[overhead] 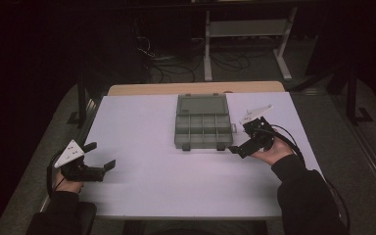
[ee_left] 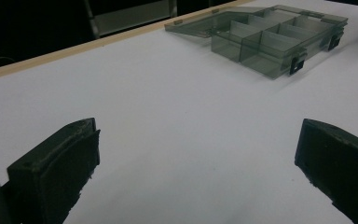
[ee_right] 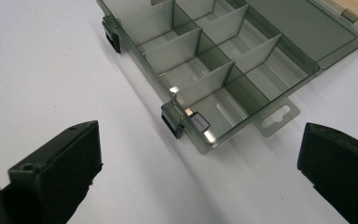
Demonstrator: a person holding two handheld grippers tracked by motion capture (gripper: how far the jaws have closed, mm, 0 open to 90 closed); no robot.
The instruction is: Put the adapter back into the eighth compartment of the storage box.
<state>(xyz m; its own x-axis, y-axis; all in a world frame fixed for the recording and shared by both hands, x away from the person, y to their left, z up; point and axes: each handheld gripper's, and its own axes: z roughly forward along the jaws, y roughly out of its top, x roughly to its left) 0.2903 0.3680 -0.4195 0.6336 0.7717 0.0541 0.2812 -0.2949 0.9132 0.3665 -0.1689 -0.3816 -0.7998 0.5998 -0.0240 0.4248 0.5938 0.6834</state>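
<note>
Right claw (overhead: 239, 148), jaws wide apart and holding nothing, hovers just beside the near right corner of the box (overhead: 203, 128), whose lid lies open at mid-worktop (overhead: 142, 186). One small grey chip (ee_right: 200, 123) sits in the corner compartment. Left claw (overhead: 100, 157), jaws also spread, is well apart.

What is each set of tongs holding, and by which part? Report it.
Nothing is held. The left tongs and right tongs are both open, with bare table between their jaws; the organizer box lies untouched.
</note>
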